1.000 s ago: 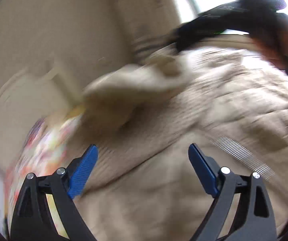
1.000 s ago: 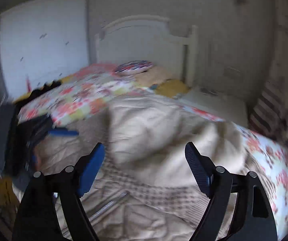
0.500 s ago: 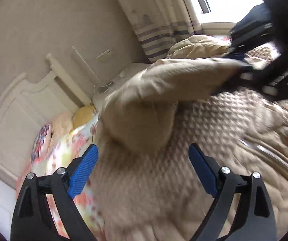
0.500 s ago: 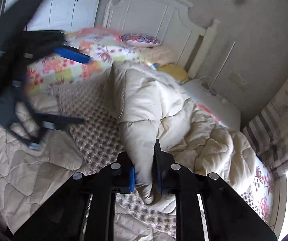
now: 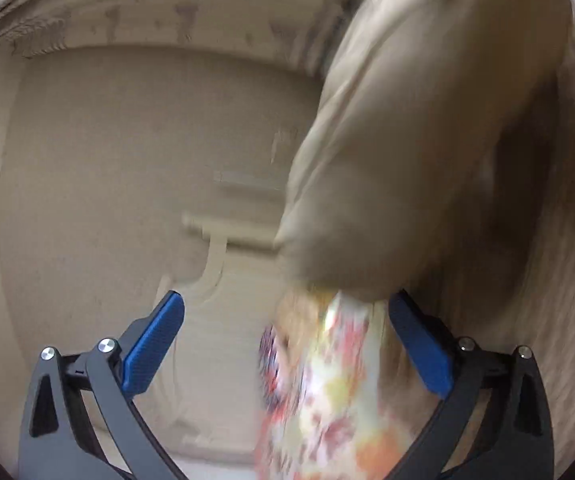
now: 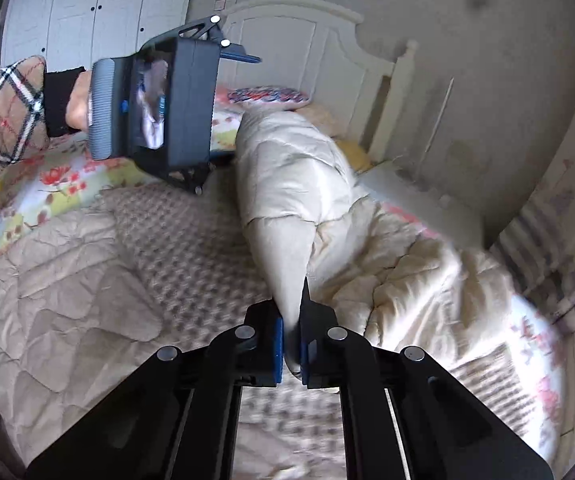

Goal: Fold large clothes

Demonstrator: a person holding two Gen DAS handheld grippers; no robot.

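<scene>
Coat sleeve [image 6: 287,264] inside right gripper [image 6: 292,346]

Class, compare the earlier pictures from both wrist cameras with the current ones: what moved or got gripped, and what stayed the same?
The right gripper, wide open a second ago, closed on the beige coat sleeve and now pinches it. The left gripper swung over and rolled toward the sleeve's far end; its jaws are opening, with nothing between them. The coat body and the floral bedding stayed put.
</scene>
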